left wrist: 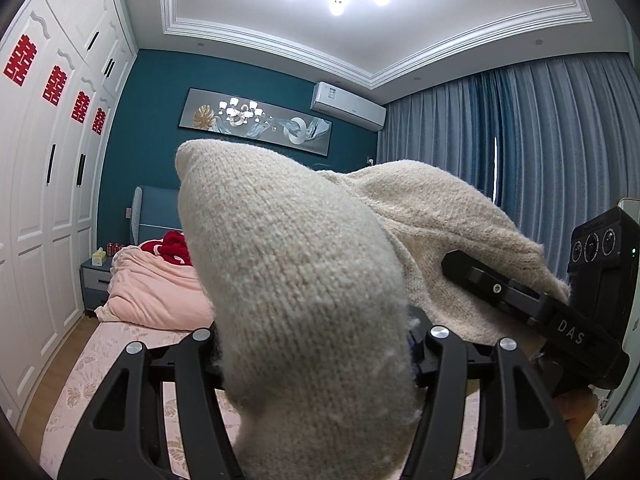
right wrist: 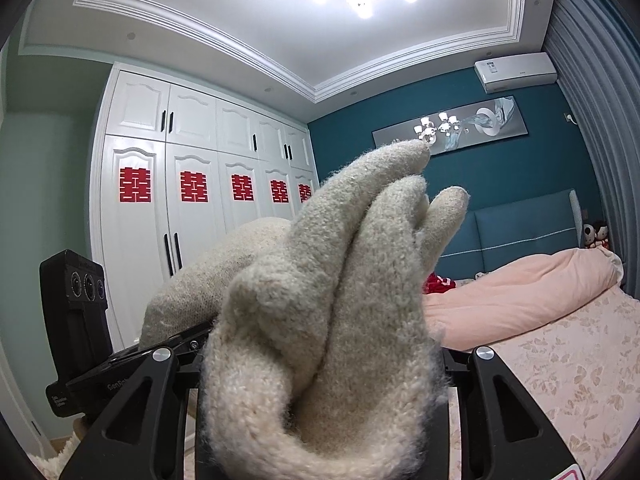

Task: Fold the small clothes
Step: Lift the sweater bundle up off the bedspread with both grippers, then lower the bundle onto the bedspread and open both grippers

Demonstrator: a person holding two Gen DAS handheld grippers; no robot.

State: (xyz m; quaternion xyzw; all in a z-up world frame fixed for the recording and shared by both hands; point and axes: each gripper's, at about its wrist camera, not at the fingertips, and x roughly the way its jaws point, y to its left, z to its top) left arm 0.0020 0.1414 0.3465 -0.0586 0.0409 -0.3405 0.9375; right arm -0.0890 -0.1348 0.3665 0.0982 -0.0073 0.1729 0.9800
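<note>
A cream knitted sweater (left wrist: 304, 280) is held up in the air between both grippers. In the left wrist view its thick fold drapes over my left gripper (left wrist: 316, 344) and hides the fingertips; the jaws look closed on it. My right gripper (left wrist: 532, 304) shows at the right, clamped on the same cloth. In the right wrist view bunched folds of the sweater (right wrist: 332, 320) stand up from my right gripper (right wrist: 320, 364), whose fingertips are hidden. My left gripper (right wrist: 132, 356) shows at the lower left under the cloth.
Below lies a bed with a pink patterned sheet (right wrist: 560, 360) and a pink duvet (left wrist: 156, 288) with a red garment (left wrist: 174, 246) on it. White wardrobes (right wrist: 180, 200) line one wall. Blue curtains (left wrist: 520, 140) hang on the other side.
</note>
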